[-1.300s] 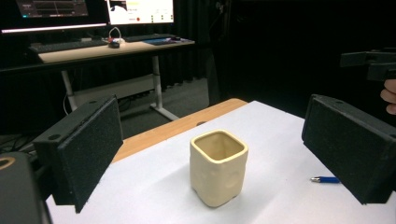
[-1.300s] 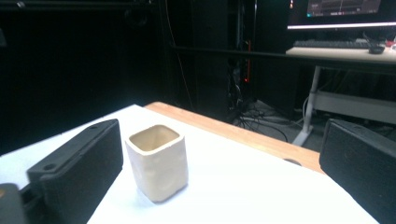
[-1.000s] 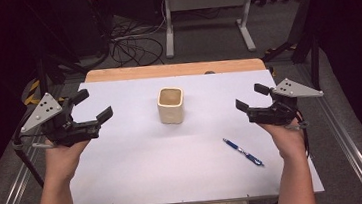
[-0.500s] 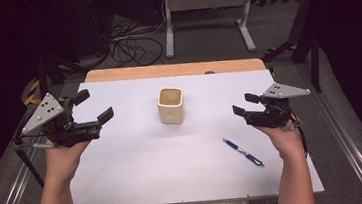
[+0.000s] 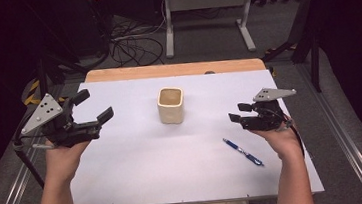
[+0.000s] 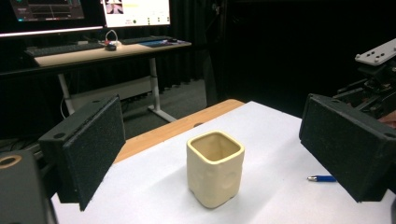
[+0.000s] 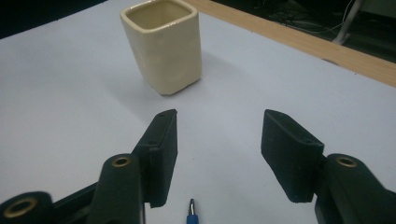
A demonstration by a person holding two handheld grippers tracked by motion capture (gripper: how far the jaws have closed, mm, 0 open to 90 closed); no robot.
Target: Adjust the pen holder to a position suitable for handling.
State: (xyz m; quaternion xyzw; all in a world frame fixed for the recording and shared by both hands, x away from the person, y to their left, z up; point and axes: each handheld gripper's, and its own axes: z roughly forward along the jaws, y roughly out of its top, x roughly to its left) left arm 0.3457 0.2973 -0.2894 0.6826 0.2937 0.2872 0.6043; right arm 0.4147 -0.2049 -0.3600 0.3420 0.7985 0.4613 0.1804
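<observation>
Black and held wide apart, the left claw (image 5: 93,106) hovers over the left edge of the white-covered table (image 5: 135,166), with nothing between its jaws. From the left claw's own camera its two pads frame the cup from a distance, well apart from it. A grey three-cornered plate sits on top of this claw, and the person's left hand (image 5: 63,156) grips it from below.

Near the middle of the table stands a cream ceramic cup (image 5: 171,105), square-mouthed, upright and empty as far as can be seen, closer to the far wooden edge than to the person.

Right of the cup and nearer the person lies a blue pen (image 5: 243,152), flat on the white cover, slanting with one end toward the cup. It is well apart from the cup.

Just beyond the pen is the right claw (image 5: 237,112), low over the table, pointing toward the cup. Its jaws have just been closing and stand partly apart, with nothing between them; in its own view the pen's tip (image 7: 190,211) lies on the table below the gap.
</observation>
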